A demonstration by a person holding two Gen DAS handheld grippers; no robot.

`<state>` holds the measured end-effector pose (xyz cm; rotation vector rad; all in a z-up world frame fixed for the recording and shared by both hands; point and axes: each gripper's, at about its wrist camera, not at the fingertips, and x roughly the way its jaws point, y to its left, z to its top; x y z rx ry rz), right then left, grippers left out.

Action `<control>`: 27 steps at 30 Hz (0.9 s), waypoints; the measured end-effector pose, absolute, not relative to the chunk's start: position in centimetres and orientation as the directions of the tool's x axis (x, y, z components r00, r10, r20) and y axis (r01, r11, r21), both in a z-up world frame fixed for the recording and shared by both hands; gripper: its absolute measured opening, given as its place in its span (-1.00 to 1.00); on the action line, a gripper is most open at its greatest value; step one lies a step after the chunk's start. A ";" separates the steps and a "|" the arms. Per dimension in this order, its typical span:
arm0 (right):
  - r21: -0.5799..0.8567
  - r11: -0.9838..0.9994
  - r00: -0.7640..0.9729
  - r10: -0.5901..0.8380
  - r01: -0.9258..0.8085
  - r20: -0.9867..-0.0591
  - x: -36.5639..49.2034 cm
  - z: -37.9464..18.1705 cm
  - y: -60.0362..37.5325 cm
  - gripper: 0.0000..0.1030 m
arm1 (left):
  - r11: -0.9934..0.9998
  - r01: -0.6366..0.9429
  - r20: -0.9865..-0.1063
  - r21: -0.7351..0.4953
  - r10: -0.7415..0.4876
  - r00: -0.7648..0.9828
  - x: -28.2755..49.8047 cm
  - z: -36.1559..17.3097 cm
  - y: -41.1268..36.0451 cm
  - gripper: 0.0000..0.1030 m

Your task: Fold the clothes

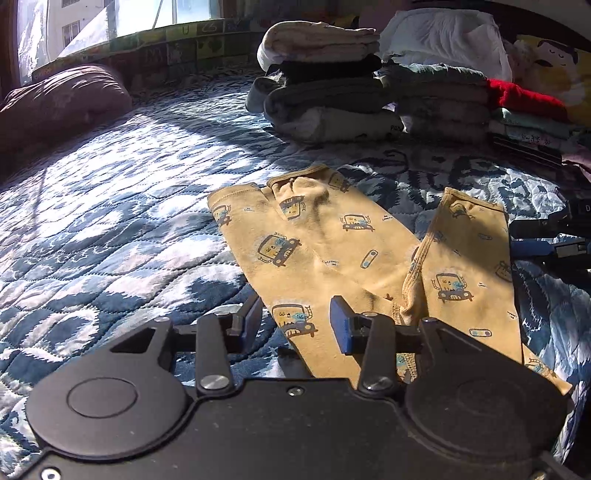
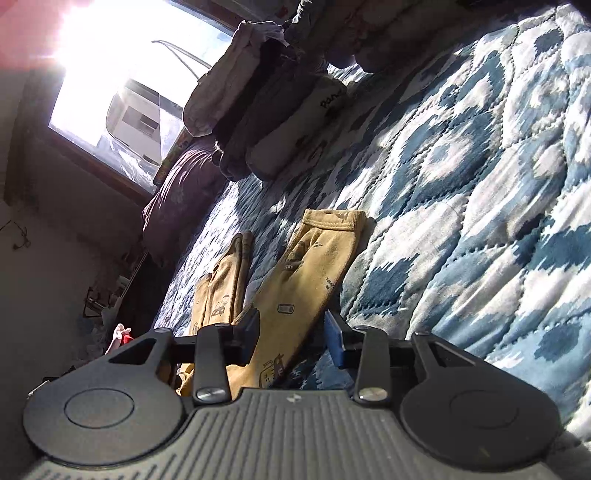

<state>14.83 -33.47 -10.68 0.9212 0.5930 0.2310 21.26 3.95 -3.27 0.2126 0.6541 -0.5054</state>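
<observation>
Small yellow pants (image 1: 332,251) printed with cartoon cars lie flat on the blue and white quilt (image 1: 110,206), legs spread toward the stacks. My left gripper (image 1: 295,325) hovers open just above the left leg near the crotch, nothing between its fingers. In the right wrist view the same pants (image 2: 295,288) stretch away from me, one leg cuff (image 2: 332,221) nearest the quilt's open side. My right gripper (image 2: 291,339) stands open over that leg, gripping nothing. It also shows as a black and blue tool (image 1: 550,240) at the right edge of the left wrist view.
Stacks of folded clothes (image 1: 325,81) rise at the back of the bed, with a red item (image 1: 517,96) and white bedding (image 1: 443,33) behind. A maroon pillow (image 1: 62,99) lies at the left by the window (image 2: 122,92). Sunlit quilt (image 2: 461,184) spreads to the right.
</observation>
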 end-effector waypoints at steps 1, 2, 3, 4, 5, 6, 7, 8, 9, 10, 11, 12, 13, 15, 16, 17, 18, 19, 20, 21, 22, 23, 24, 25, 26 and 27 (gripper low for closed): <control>0.803 0.592 0.820 0.429 0.063 -0.380 14.9 -10.7 -33.4 -0.23 | 0.861 0.507 -0.628 0.040 -0.373 0.683 20.1 -3.0 4.3 -0.23; 0.806 0.588 0.822 0.425 0.067 -0.379 14.8 -10.7 -33.4 -0.23 | 0.866 0.498 -0.628 0.040 -0.366 0.687 19.2 -2.9 4.6 -0.25; 0.809 0.584 0.824 0.422 0.072 -0.378 14.8 -10.8 -33.3 -0.23 | 0.872 0.488 -0.629 0.040 -0.358 0.690 18.3 -2.8 4.9 -0.27; 0.813 0.578 0.826 0.421 0.075 -0.375 14.8 -10.8 -33.3 -0.22 | 0.880 0.475 -0.630 0.025 -0.355 0.691 17.1 -2.7 5.4 -0.28; 0.818 0.570 0.827 0.422 0.077 -0.372 14.8 -10.8 -33.2 -0.21 | 0.887 0.462 -0.623 0.002 -0.361 0.694 16.0 -2.6 6.0 -0.29; 0.822 0.564 0.827 0.424 0.078 -0.370 14.7 -10.8 -33.1 -0.21 | 0.889 0.458 -0.612 -0.015 -0.370 0.699 14.6 -2.5 6.4 -0.29; 0.828 0.555 0.826 0.428 0.080 -0.367 14.7 -10.8 -33.0 -0.21 | 0.891 0.453 -0.601 -0.032 -0.379 0.703 13.3 -2.4 6.9 -0.29; 0.831 0.550 0.825 0.433 0.078 -0.364 14.7 -10.8 -32.8 -0.21 | 0.885 0.465 -0.589 -0.026 -0.389 0.708 11.9 -2.3 6.7 -0.29; 0.831 0.551 0.823 0.435 0.078 -0.366 14.7 -10.8 -32.6 -0.21 | 0.879 0.477 -0.578 -0.019 -0.399 0.712 10.5 -2.2 6.6 -0.28; 0.830 0.552 0.821 0.436 0.078 -0.367 14.7 -10.8 -32.3 -0.21 | 0.872 0.489 -0.566 -0.012 -0.409 0.716 9.1 -2.1 6.5 -0.24; 0.825 0.560 0.822 0.432 0.078 -0.371 14.7 -10.7 -32.1 -0.20 | 0.864 0.503 -0.562 0.012 -0.411 0.718 8.1 -2.3 6.0 -0.14; 0.823 0.563 0.823 0.429 0.078 -0.372 14.6 -10.7 -31.9 -0.20 | 0.859 0.510 -0.561 0.043 -0.402 0.724 7.3 -2.5 5.5 -0.14; 0.824 0.561 0.824 0.429 0.078 -0.371 14.6 -10.7 -31.8 -0.20 | 0.850 0.520 -0.571 0.086 -0.385 0.725 6.5 -3.0 4.7 -0.15; 0.820 0.567 0.827 0.421 0.081 -0.373 14.5 -10.7 -31.6 -0.20 | 0.845 0.526 -0.615 0.094 -0.366 0.699 6.4 -4.1 3.4 -0.29; 0.817 0.570 0.828 0.417 0.082 -0.374 14.4 -10.7 -31.4 -0.20 | 0.843 0.529 -0.637 0.098 -0.355 0.684 6.4 -4.6 2.8 -0.34; 0.815 0.574 0.830 0.413 0.082 -0.375 14.3 -10.7 -31.3 -0.20 | 0.849 0.525 -0.655 0.066 -0.360 0.664 6.7 -5.2 2.5 -0.36; 0.812 0.578 0.830 0.411 0.082 -0.376 14.3 -10.7 -31.2 -0.20 | 0.847 0.530 -0.663 0.042 -0.373 0.649 6.5 -5.7 2.1 -0.37; 0.811 0.580 0.831 0.410 0.081 -0.376 14.2 -10.6 -31.2 -0.20 | 0.844 0.536 -0.670 0.019 -0.387 0.633 6.4 -6.2 1.8 -0.37; 0.811 0.580 0.831 0.410 0.080 -0.375 14.1 -10.6 -31.2 -0.20 | 0.840 0.541 -0.671 0.038 -0.380 0.637 6.1 -6.0 1.5 -0.37; 0.811 0.580 0.831 0.410 0.079 -0.375 14.1 -10.6 -31.2 -0.20 | 0.836 0.545 -0.666 0.062 -0.372 0.647 5.6 -5.7 1.2 -0.36; 0.812 0.579 0.831 0.412 0.077 -0.373 13.9 -10.6 -31.2 -0.20 | 0.838 0.543 -0.657 0.048 -0.383 0.649 5.4 -5.5 1.4 -0.36; 0.813 0.577 0.832 0.413 0.076 -0.371 13.8 -10.6 -31.3 -0.20 | 0.840 0.541 -0.648 0.032 -0.394 0.651 5.1 -5.3 1.6 -0.36; 0.814 0.575 0.833 0.411 0.078 -0.370 13.8 -10.6 -31.4 -0.20 | 0.837 0.547 -0.658 0.014 -0.404 0.636 5.3 -5.5 1.7 -0.35; 0.816 0.572 0.835 0.409 0.079 -0.368 13.8 -10.5 -31.6 -0.21 | 0.837 0.547 -0.667 0.003 -0.406 0.625 5.4 -5.6 1.8 -0.35; 0.819 0.568 0.839 0.403 0.084 -0.366 13.7 -10.6 -31.7 -0.21 | 0.843 0.539 -0.654 0.005 -0.404 0.639 5.4 -5.4 2.0 -0.35; 0.821 0.563 0.843 0.397 0.089 -0.364 13.7 -10.6 -31.9 -0.21 | 0.846 0.533 -0.639 -0.001 -0.411 0.651 5.4 -5.0 2.3 -0.35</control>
